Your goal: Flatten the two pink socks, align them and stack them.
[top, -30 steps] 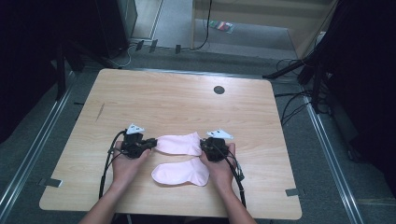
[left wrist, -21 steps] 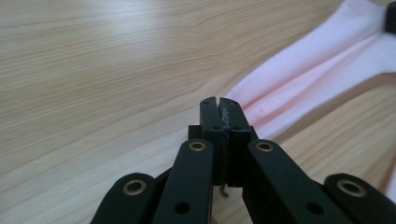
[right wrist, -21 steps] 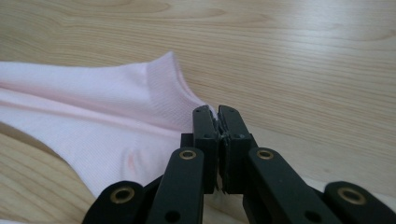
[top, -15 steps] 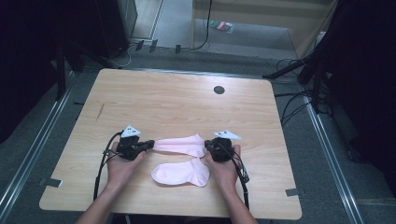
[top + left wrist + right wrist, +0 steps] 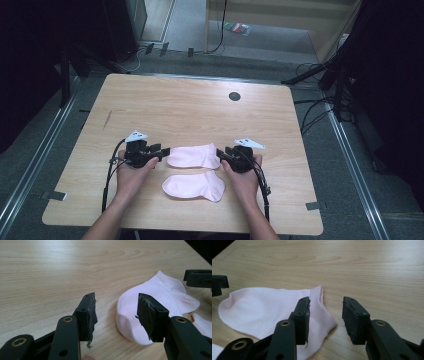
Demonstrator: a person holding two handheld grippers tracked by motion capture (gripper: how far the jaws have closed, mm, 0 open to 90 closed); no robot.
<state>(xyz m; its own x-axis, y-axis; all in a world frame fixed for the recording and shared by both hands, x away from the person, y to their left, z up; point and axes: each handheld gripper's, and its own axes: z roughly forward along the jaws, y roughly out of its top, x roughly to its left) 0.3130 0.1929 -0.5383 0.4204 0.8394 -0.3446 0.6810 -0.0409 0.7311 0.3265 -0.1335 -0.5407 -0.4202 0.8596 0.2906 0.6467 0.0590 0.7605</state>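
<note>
The far pink sock [image 5: 192, 156] lies flat between the left gripper [image 5: 162, 149] and right gripper [image 5: 223, 154], both just parted, gripping nothing.

A: Room setup?

B: Light wood-grain table [image 5: 190, 107] with rounded corners, a dark round grommet hole [image 5: 234, 96] near the far edge. Grey floor [image 5: 45, 160] all around — metal rails [image 5: 30, 175] run along both sides of the table.

A: Background?

B: Dark curtains [image 5: 40, 45] left and right, a black cabinet [image 5: 125, 25] at far left. Cables [image 5: 315, 110] trail on the floor at right. A wooden platform [image 5: 280, 15] at the back, small colourful item [image 5: 239, 27] lying before it. Light even, from above.
</note>
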